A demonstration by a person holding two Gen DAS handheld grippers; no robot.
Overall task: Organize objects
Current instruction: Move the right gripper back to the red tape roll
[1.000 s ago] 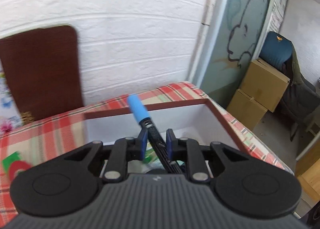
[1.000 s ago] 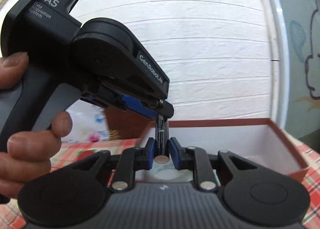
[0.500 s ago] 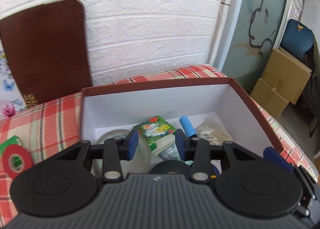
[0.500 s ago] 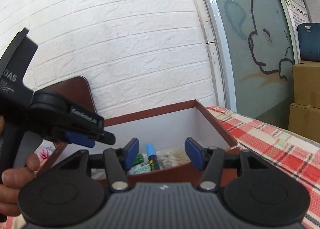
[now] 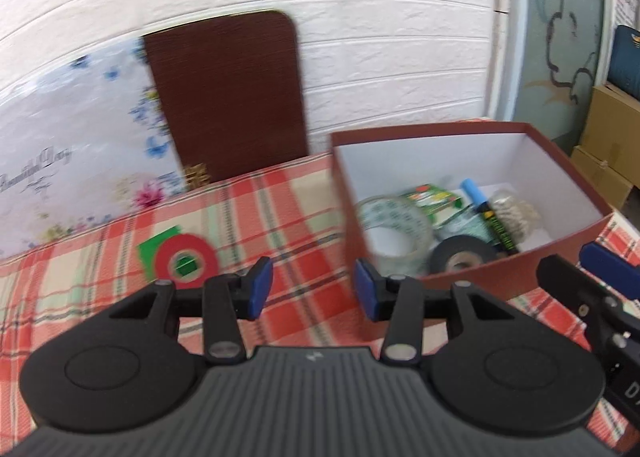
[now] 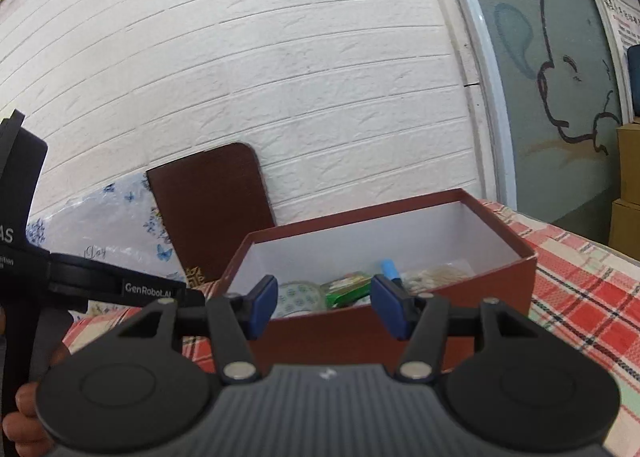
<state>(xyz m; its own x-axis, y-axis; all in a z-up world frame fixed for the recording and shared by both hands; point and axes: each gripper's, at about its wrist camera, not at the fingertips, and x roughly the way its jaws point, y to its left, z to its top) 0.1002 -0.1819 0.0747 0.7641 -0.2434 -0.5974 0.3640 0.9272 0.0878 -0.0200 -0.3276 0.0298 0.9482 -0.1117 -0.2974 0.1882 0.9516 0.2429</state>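
the left gripper (image 5: 314, 291) hangs with its jaws spread wide and nothing between them, over the checked cloth of the desk (image 5: 304, 213), just left of the near corner of the box (image 5: 472, 289). the right gripper (image 6: 324, 307) is likewise wide apart and empty, low in front of the box's near wall.

inside the box lie a clear tape roll (image 5: 394, 231), a black tape roll (image 5: 464, 257), a green packet (image 5: 434, 195), a blue-capped marker (image 5: 486, 215) and a bag of pale small pieces (image 5: 514, 213). still outside, on the desk, is a red tape roll (image 5: 186, 261) resting on a green card (image 5: 154, 253), well left of the box.

the likely next pick is that red roll. it lies flat, so the jaws could slide over its rim and skate it along the cloth, or pinch the card with it and lift both. the cloth may bunch under a low approach. swinging left, the gripper could clip the box corner and shove it, and the two grippers sit near enough to knock together. the left view is blurred, so edges are uncertain.
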